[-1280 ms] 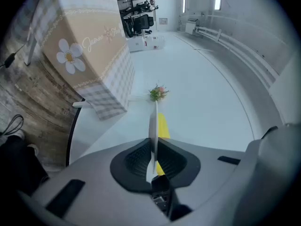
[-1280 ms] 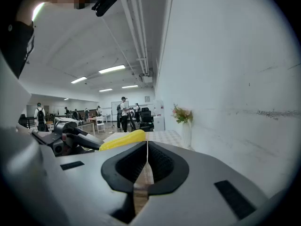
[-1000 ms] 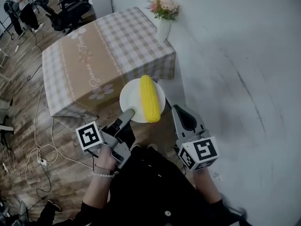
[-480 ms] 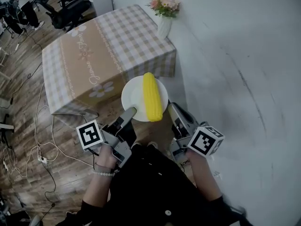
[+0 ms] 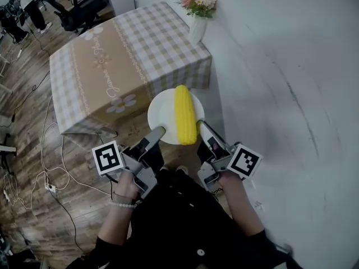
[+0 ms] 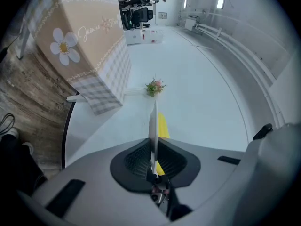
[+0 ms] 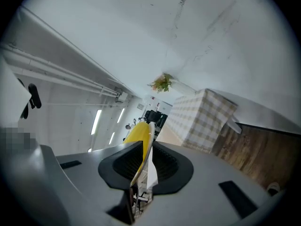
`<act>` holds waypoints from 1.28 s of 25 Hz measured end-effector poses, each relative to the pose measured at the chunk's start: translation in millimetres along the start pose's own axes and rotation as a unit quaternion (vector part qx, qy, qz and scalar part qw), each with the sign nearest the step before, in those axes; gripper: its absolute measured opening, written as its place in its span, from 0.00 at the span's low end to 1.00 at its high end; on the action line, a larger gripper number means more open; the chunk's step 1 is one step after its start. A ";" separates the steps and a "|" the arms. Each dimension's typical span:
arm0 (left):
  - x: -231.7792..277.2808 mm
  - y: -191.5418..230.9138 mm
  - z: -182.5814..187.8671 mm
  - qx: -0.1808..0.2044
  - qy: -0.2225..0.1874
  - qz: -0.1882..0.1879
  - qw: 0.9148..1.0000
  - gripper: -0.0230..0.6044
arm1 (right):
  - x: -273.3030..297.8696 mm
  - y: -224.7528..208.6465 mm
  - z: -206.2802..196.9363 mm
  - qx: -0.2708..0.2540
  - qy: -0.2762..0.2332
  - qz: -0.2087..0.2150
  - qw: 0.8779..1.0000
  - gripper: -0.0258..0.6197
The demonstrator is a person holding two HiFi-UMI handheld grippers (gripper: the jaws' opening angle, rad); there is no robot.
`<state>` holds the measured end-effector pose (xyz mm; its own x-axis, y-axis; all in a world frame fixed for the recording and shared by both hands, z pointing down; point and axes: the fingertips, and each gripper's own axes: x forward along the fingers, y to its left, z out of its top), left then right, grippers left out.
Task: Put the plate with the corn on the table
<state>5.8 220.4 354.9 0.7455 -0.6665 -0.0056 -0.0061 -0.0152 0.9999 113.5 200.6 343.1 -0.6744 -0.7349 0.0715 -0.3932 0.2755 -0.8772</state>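
A white plate [image 5: 161, 115] with a yellow corn cob [image 5: 185, 115] lying across it hangs in the air just short of the checked table [image 5: 129, 60]. My left gripper [image 5: 157, 132] is shut on the plate's near left rim. At the near right rim, beside the corn's end, my right gripper [image 5: 201, 125] is shut on the plate too. The left gripper view shows the plate [image 6: 153, 119] edge-on between the pads, with corn [image 6: 163, 125] behind it. The right gripper view shows the rim [image 7: 147, 158] pinched and the corn [image 7: 139, 132] above it.
A white vase of flowers [image 5: 197, 7] stands at the table's far right corner by the white wall [image 5: 291, 94]. Cables [image 5: 47, 172] trail over the wood floor at left. Office chairs [image 5: 84, 7] and people stand far back left.
My right gripper has turned and come in from the right onto the plate's near right rim. The plate with the corn has drifted slightly toward the table. The left grip is unchanged.
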 end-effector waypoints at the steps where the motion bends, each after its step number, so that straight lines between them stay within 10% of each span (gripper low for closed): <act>1: -0.1 0.4 0.1 -0.001 0.001 0.000 1.000 0.09 | 0.7 0.2 -0.3 0.000 -0.002 0.000 1.000 0.18; 32: -44.3 2.2 12.0 0.015 0.026 0.009 1.000 0.09 | 8.4 23.6 -42.0 -0.021 -0.042 -0.011 0.999 0.16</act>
<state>-35.2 241.0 357.1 0.7787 -0.6273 0.0147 -0.0403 -0.0266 0.9988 72.3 226.9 343.0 -0.6111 -0.7901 0.0483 -0.4343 0.2837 -0.8549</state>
